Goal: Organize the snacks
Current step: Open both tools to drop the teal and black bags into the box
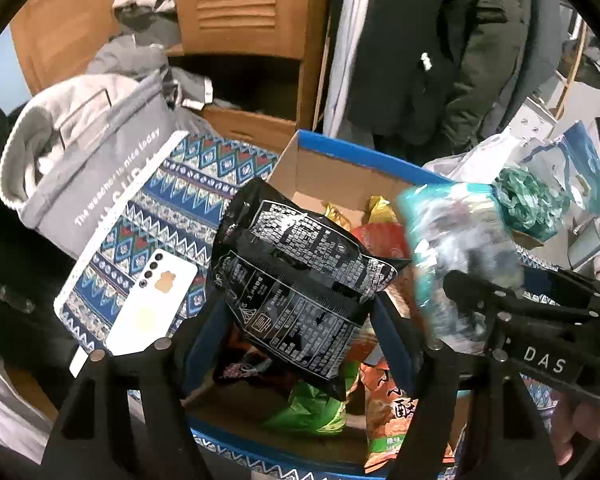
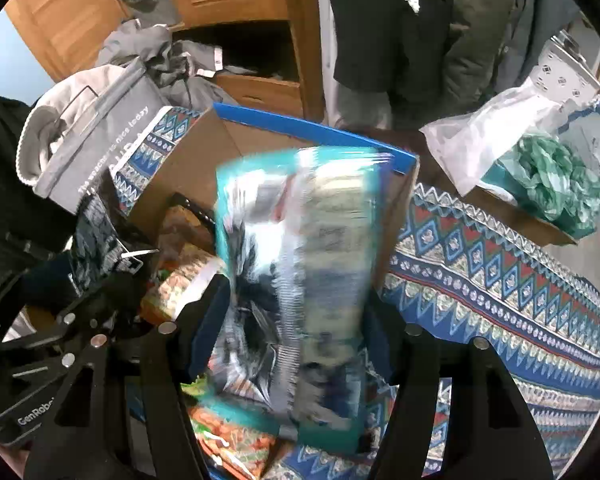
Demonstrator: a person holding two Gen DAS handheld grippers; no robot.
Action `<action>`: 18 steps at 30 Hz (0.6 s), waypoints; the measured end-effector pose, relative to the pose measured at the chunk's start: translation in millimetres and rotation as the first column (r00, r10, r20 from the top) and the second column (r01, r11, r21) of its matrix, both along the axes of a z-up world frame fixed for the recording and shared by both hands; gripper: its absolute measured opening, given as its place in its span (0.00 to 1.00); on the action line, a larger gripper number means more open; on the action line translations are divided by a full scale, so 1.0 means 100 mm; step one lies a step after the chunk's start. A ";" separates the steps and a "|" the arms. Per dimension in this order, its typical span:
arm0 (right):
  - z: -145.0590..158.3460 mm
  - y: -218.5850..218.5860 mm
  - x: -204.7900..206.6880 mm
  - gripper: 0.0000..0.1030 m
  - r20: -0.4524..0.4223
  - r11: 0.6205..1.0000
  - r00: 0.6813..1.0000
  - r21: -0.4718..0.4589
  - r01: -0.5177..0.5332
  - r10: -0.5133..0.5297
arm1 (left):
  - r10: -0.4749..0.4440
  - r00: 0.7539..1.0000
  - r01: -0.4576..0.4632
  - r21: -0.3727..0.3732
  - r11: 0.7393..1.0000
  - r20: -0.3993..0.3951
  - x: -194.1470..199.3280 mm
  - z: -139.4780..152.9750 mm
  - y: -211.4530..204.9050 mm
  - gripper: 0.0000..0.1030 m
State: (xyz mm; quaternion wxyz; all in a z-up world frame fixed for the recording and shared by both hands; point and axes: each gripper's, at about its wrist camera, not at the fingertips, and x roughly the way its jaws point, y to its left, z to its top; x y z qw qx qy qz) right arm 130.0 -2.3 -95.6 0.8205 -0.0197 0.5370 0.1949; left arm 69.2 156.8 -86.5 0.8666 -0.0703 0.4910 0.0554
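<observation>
At frame centre, left fingers [image 1: 296, 312] pinch one crinkled black snack bag [image 1: 296, 280]; right fingers [image 2: 296, 332] grip one blurred teal packet [image 2: 300, 280] above one blue-rimmed carton [image 1: 340, 148].

Teal snack bag [image 2: 296, 280] (motion-blurred print)

White phone [image 1: 150, 304] on patterned cloth [image 1: 172, 216], grey bag [image 1: 96, 152], wooden cabinet [image 1: 252, 4], dark coat [image 1: 420, 40]

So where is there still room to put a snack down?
Bare patterned cloth lies between the cardboard box and the clear bag of green stuff. The box's far corner shows bare floor. Its near end is crowded with snack bags.
</observation>
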 end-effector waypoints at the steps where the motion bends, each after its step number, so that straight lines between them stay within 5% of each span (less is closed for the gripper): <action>1: 0.00 0.01 0.00 0.65 0.003 1.000 1.000 -0.003 0.006 -0.006 | 0.005 1.000 -0.005 -0.002 1.000 -0.005 0.00 -0.02 0.01 0.73; 18: 0.42 -0.25 -0.17 0.73 0.084 0.998 0.994 0.012 0.063 -0.064 | 0.006 1.000 -0.006 0.026 1.000 0.028 -0.16 0.22 0.04 0.83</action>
